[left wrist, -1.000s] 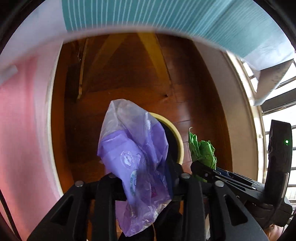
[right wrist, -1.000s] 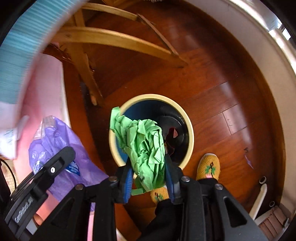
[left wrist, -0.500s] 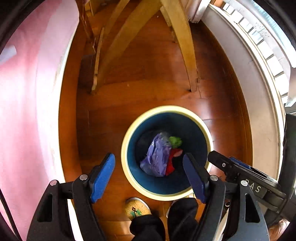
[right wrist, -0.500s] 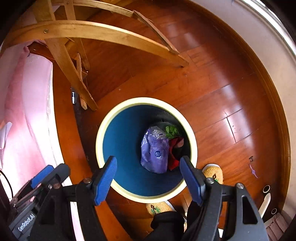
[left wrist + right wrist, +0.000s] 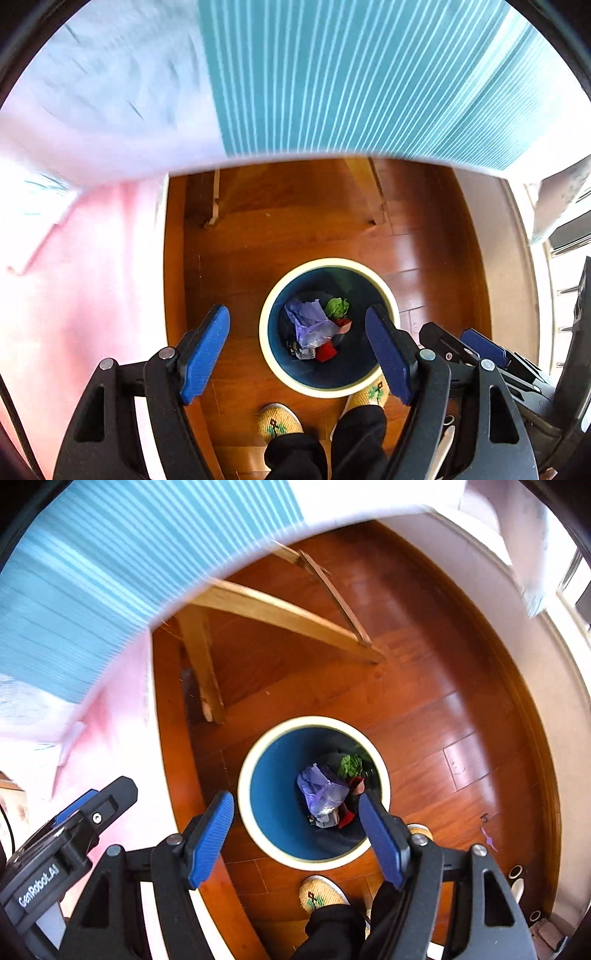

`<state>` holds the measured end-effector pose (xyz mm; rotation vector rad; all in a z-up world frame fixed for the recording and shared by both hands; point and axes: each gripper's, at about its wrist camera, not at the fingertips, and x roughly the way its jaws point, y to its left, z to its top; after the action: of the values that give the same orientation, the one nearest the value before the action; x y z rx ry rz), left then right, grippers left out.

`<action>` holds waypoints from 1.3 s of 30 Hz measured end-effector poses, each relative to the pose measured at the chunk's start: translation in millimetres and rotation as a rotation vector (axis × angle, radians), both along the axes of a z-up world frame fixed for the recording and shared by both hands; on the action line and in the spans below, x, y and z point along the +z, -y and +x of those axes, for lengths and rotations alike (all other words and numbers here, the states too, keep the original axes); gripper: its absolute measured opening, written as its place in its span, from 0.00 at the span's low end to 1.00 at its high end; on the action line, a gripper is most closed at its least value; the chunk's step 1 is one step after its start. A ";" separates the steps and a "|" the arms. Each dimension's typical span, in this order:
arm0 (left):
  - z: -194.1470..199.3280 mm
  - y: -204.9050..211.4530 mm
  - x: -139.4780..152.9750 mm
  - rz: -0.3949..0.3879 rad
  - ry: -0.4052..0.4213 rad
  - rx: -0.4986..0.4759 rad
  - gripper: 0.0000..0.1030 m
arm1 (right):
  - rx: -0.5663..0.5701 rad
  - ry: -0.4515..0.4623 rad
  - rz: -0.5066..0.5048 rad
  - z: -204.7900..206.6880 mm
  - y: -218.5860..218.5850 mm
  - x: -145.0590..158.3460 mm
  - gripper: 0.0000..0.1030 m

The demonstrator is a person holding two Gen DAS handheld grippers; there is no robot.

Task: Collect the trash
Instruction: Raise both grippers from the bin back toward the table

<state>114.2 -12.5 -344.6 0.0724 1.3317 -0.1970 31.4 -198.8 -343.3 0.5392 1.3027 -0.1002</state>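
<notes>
2 items in bin (image 5: 384, 284) | purple bag (image 5: 310, 323) crumpled | green paper (image 5: 337, 307) wadded

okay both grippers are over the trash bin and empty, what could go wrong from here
Both the left gripper and right gripper are open and empty; the purple bag and green paper lie in the bin.

1. The slippered foot touches the bin's rim, so a step might tip it.
2. The tablecloth edge hangs close above; a rising gripper could snag it.
</notes>
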 end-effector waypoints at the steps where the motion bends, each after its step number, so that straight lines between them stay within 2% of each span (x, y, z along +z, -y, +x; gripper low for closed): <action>1: -0.8 -1.0 13.8 -0.003 0.007 -0.003 0.72 | 0.004 0.011 0.000 -2.2 -0.5 15.4 0.69; 3: -2.9 -2.0 40.2 -0.010 0.023 -0.009 0.72 | 0.013 0.016 0.002 -5.1 -1.5 45.5 0.71; 5: -4.9 -2.2 71.7 -0.019 0.042 -0.018 0.72 | 0.028 0.024 0.001 -6.8 -3.5 76.0 0.77; 9: -11.7 -5.9 129.4 -0.053 0.071 -0.036 0.72 | 0.063 0.032 0.005 -9.7 -4.7 129.1 0.77; 17: -28.3 -7.0 233.3 -0.089 0.172 -0.098 0.72 | 0.101 0.160 -0.059 -8.5 -5.3 235.2 0.77; 22: -25.3 -6.8 297.4 -0.119 0.281 -0.135 0.72 | 0.100 0.283 -0.125 -7.4 -4.1 299.5 0.78; 28: -11.7 -6.1 354.1 -0.156 0.409 -0.165 0.75 | 0.105 0.396 -0.206 0.2 -2.8 353.5 0.79; 30: -7.0 -7.5 364.4 -0.162 0.434 -0.171 0.82 | 0.106 0.415 -0.232 3.0 -3.0 365.8 0.79; 39: 12.3 -3.3 408.4 -0.179 0.535 -0.212 0.82 | 0.129 0.484 -0.339 22.9 -10.8 401.9 0.79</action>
<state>126.5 -9.2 63.8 0.1069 0.7681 -0.4427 54.2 -188.0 58.6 0.1704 0.8198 -0.0750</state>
